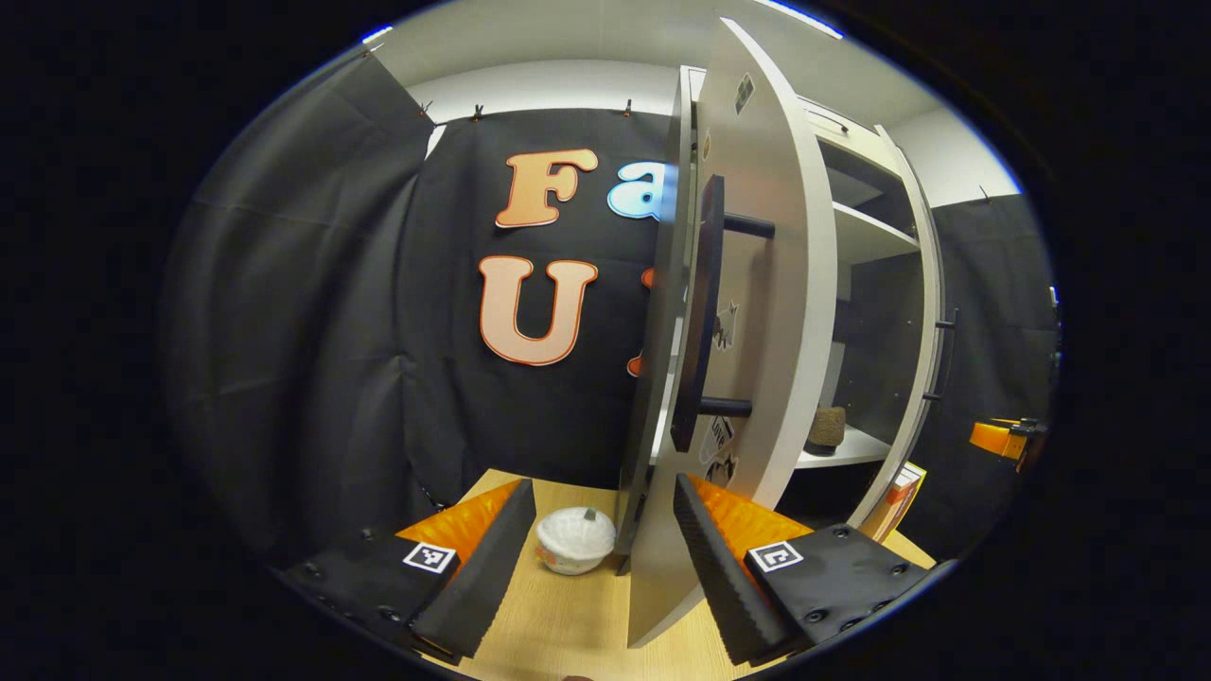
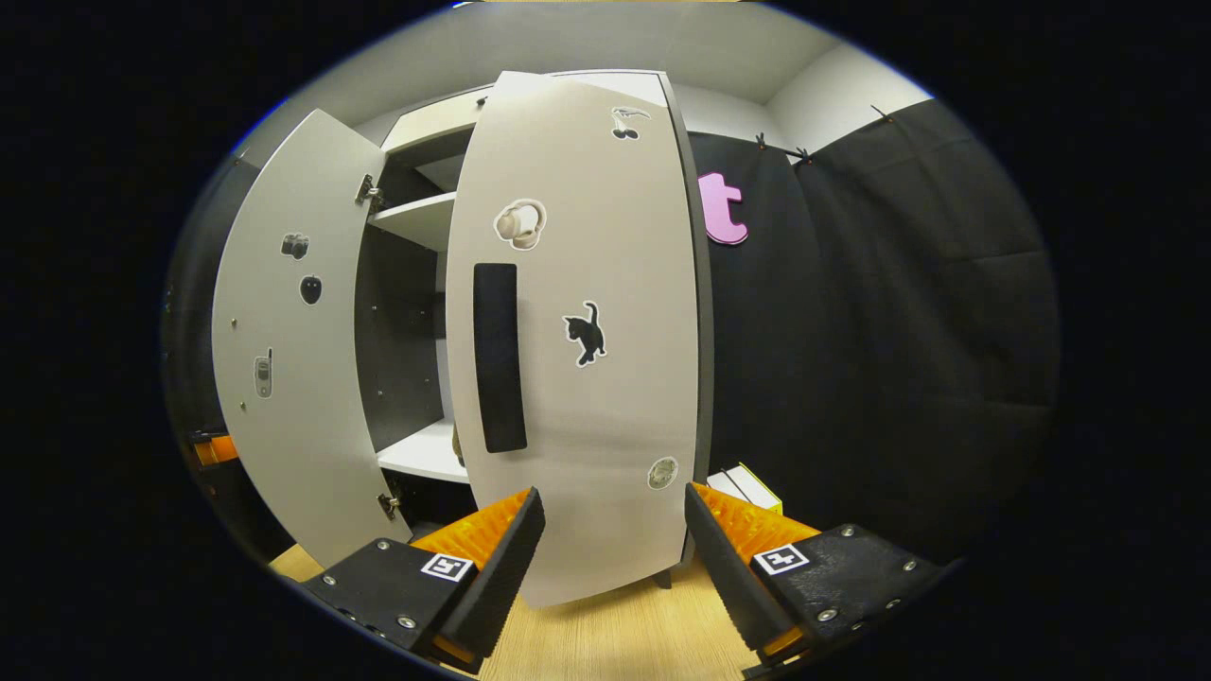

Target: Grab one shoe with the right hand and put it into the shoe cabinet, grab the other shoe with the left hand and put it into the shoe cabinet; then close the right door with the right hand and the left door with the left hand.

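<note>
A white shoe cabinet stands on the wooden table. In the left gripper view its left door (image 1: 757, 312) swings edge-on toward me, black handle (image 1: 698, 312) facing right. My left gripper (image 1: 601, 567) is open, and the door's lower corner sits between its fingers, close to the right one; I cannot tell if it touches. A brown shoe (image 1: 826, 430) rests on the lower shelf (image 1: 856, 449). In the right gripper view the right door (image 2: 605, 397) stands partly closed just ahead of my open right gripper (image 2: 613, 549), its black handle (image 2: 499, 357) up left. The left door (image 2: 284, 350) hangs wide open.
A white lidded bowl (image 1: 574, 539) sits on the table (image 1: 568, 624) just ahead of the left gripper. A yellow-and-white box (image 2: 747, 484) lies beside the cabinet's right side. Black cloth walls surround the booth. The other gripper (image 1: 1008, 437) shows far right past the right door (image 1: 932, 331).
</note>
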### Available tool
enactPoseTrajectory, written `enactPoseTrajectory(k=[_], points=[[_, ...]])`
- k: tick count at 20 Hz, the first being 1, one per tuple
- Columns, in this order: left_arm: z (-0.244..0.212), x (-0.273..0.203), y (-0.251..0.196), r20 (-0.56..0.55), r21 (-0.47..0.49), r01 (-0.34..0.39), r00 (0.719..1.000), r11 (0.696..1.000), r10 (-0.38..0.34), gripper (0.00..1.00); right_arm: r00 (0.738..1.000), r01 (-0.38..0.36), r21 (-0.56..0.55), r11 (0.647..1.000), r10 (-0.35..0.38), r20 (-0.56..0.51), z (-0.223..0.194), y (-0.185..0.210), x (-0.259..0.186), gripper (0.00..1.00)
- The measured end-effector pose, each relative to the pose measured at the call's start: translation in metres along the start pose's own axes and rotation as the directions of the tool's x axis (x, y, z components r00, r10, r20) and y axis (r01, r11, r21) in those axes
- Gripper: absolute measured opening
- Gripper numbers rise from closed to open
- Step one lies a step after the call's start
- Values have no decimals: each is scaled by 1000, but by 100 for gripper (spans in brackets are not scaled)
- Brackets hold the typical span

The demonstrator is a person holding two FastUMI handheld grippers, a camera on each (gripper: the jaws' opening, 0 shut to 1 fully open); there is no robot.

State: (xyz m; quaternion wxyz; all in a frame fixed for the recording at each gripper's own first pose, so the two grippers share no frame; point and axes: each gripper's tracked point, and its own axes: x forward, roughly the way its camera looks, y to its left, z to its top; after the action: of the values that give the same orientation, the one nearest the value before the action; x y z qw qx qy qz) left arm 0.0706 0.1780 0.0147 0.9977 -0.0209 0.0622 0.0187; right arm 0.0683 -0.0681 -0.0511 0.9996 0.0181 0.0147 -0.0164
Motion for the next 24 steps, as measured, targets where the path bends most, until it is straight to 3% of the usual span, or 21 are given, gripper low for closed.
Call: enactPoseTrajectory(k=[3, 5, 6, 9, 11, 12, 14, 15, 16, 20, 24], points=[[-3, 0, -20, -2, 10, 41, 999, 999, -41, 93, 1000, -2, -2, 1000, 2, 9, 3, -1, -4, 92], [-7, 3, -40, -12, -6, 93, 996, 996, -93, 99, 1000, 1, -5, 1000, -1, 12, 4, -6, -6, 92], [-9, 6, -51, -15, -16, 123, 992, 992, -124, 94, 1000, 4, -5, 1000, -4, 14, 5, -8, -8, 86], [-15, 17, -80, -29, -21, 184, 982, 983, -185, 95, 1000, 20, -10, 1000, -20, 20, 7, -18, -16, 86], [-19, 28, -88, -44, 11, 183, 982, 983, -182, 93, 999, 31, -14, 999, -30, 27, 9, -26, -22, 86], [-18, 32, -91, -41, 28, 183, 983, 983, -181, 99, 999, 37, -13, 999, -37, 36, 10, -29, -24, 86], [-19, 42, -96, -41, 46, 177, 984, 983, -175, 93, 998, 53, -10, 999, -53, 44, 12, -36, -28, 86], [-19, 48, -97, -39, 52, 176, 984, 983, -174, 96, 997, 59, -7, 998, -58, 45, 12, -40, -30, 86], [-18, 53, -99, -37, 53, 176, 984, 983, -175, 96, 997, 64, -6, 998, -63, 46, 12, -43, -32, 92], [-19, 73, -105, -35, 52, 184, 983, 982, -182, 93, 996, 79, -4, 997, -79, 46, 9, -51, -34, 92], [-13, 97, -123, -19, 63, 209, 978, 976, -208, 96, 995, 87, -3, 996, -87, 41, 6, -56, -32, 92]])
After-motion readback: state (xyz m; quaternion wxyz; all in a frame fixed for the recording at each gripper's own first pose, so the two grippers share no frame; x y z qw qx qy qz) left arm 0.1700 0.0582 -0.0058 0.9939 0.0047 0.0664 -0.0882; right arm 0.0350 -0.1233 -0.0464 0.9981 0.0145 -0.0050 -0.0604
